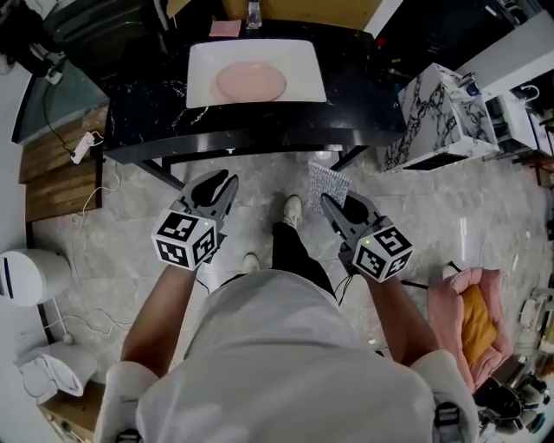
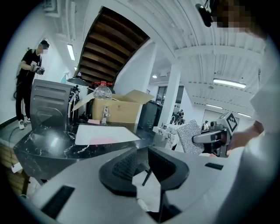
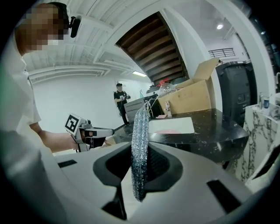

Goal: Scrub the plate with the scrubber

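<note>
A pink plate [image 1: 251,82] lies in a white sink basin [image 1: 201,91] set in a black marble counter [image 1: 143,112], well ahead of both grippers. My right gripper [image 1: 330,202] is shut on a flat silver mesh scrubber [image 1: 328,185], which stands edge-on between its jaws in the right gripper view [image 3: 140,148]. My left gripper [image 1: 228,184] is held beside it, open, with nothing between its jaws [image 2: 142,164]. Both grippers hang over the floor short of the counter. The plate [image 2: 103,141] shows faintly in the left gripper view, and also the scrubber [image 2: 189,136].
A cardboard box [image 2: 114,110] and a faucet [image 1: 254,13] stand behind the sink. A white marbled box [image 1: 433,117] sits to the counter's right. A pink and orange cloth [image 1: 472,320] lies at the right. A person [image 2: 29,83] stands far off to the left.
</note>
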Motion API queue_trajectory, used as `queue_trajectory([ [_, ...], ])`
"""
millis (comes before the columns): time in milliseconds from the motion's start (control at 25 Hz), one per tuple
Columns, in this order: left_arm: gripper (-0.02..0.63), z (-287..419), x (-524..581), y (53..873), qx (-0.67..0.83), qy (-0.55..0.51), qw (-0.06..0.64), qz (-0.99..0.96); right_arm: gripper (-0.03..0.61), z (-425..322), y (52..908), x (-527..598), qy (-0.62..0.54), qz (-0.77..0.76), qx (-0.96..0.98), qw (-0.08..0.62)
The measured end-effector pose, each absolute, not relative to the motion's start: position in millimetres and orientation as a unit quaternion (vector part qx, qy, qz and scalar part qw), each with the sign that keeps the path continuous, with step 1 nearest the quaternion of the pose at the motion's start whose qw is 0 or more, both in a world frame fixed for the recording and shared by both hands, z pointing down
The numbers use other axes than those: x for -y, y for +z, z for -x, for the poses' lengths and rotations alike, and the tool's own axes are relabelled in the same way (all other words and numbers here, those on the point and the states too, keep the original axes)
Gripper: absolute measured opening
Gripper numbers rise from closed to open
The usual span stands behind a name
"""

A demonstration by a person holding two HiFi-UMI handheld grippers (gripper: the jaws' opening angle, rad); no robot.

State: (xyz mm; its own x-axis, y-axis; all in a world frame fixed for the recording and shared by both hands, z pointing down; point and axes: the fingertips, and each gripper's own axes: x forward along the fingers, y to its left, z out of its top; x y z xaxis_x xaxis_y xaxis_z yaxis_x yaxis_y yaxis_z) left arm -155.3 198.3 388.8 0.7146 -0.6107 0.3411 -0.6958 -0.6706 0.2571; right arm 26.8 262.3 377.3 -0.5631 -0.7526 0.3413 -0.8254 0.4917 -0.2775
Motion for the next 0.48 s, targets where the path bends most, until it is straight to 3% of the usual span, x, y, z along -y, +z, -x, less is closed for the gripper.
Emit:
queue_trajectory([
  [480, 0.081, 124, -51, 409, 0.438, 0.148, 0.211, -0.861, 0.081, -84, 386, -92, 0.209, -0.388, 0.892, 0.104],
])
